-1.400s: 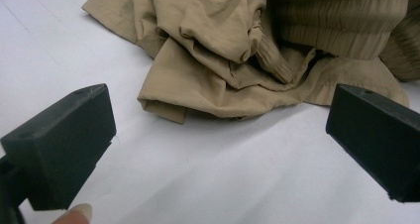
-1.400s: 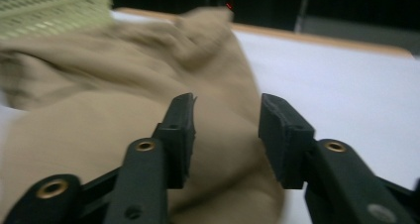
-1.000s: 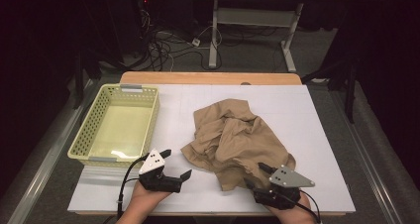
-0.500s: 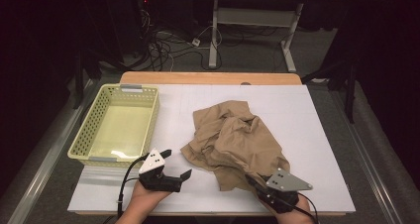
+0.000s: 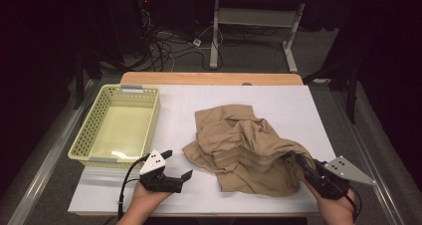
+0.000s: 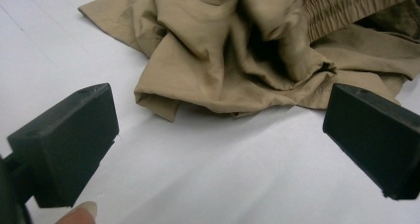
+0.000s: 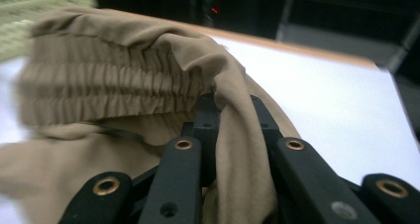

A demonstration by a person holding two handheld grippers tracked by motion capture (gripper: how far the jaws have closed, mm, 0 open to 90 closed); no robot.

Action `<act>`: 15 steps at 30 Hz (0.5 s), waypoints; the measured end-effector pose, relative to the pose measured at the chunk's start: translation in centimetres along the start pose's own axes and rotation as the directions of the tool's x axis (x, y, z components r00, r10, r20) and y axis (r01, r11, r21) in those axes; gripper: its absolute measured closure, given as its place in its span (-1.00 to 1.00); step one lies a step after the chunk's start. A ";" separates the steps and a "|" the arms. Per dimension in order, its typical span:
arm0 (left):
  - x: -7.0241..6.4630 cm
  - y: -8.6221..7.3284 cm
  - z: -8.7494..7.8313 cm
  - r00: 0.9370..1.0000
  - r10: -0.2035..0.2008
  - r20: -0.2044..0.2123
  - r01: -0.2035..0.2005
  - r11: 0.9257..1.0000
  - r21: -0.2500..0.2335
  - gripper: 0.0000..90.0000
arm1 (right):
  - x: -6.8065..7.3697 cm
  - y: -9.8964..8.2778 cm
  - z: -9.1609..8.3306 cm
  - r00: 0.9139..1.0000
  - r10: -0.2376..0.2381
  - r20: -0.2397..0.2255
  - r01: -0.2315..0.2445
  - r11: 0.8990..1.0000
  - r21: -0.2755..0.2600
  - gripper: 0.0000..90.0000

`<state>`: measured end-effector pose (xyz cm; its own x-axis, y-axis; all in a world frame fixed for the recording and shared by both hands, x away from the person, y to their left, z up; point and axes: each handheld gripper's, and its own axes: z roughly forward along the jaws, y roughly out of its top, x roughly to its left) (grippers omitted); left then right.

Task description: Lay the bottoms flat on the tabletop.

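— Looking at the right hand-held gripper: what has it got?
— Its jaws have just been closing, and they're clamped on the elastic waistband edge of the tan trousers, with fabric draped between the black jaws in the right gripper view.
— Where do the trousers lie?
— Crumpled on the white bench, right of the yellow basket, near edge raised at the grip.
— And the left hand-held gripper?
— Jaws wide apart, holding nothing, just beside the cloth's left edge.
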<state>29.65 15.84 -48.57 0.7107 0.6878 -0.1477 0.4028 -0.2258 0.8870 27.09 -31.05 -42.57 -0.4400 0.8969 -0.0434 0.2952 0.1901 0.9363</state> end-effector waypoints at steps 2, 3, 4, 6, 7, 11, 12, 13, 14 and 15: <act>0.0 0.0 0.0 1.000 0.002 -0.001 -0.002 1.000 -0.002 -0.99 | -1.2 -0.9 0.6 0.999 0.046 0.007 -0.046 0.998 0.042 0.73; 0.0 0.0 0.0 1.000 0.002 0.000 -0.002 1.000 -0.003 -0.99 | -1.6 -1.4 0.9 0.998 0.055 0.012 -0.056 0.996 0.073 0.69; 0.0 0.0 0.0 1.000 0.001 0.001 -0.001 1.000 -0.002 -0.99 | -1.8 -1.9 1.3 0.998 0.062 0.017 -0.063 0.993 0.100 0.65; 0.0 0.0 0.0 1.000 0.000 0.002 0.000 1.000 -0.002 -0.99 | -2.1 -2.7 2.0 0.996 0.087 0.012 -0.088 0.985 0.146 0.45; 0.0 0.0 0.0 1.000 0.000 0.001 0.000 1.000 -0.002 -0.99 | -2.1 -2.9 2.3 0.996 0.095 0.003 -0.094 0.983 0.156 0.35; 0.0 0.0 0.0 1.000 0.003 -0.001 -0.003 1.000 -0.002 -0.99 | -1.2 -2.3 2.2 0.997 0.081 -0.009 -0.079 0.988 0.131 -0.03; 0.0 0.0 0.0 1.000 0.003 -0.001 -0.003 1.000 -0.001 -0.99 | -0.9 -2.1 2.0 0.997 0.071 -0.010 -0.069 0.990 0.123 -0.08; -0.1 0.0 0.0 1.000 0.005 -0.003 -0.005 1.000 0.000 -0.99 | -0.6 -1.8 1.8 0.998 0.056 -0.007 -0.055 0.992 0.112 -0.14; -0.1 0.0 0.0 1.000 0.008 -0.004 -0.008 1.000 0.000 -0.99 | -0.3 -1.6 1.6 0.999 0.045 -0.005 -0.044 0.994 0.101 -0.18; -0.1 0.0 0.0 1.000 0.010 -0.005 -0.010 1.000 0.000 -0.99 | 0.0 -1.3 1.3 0.999 0.040 -0.008 -0.039 0.995 0.087 -0.23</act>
<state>29.59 15.78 -48.56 0.7115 0.6893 -0.1366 0.3959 -0.2327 0.8883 27.83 -30.80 -44.21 -0.4345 0.9007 -0.0036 0.3849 0.1892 0.9034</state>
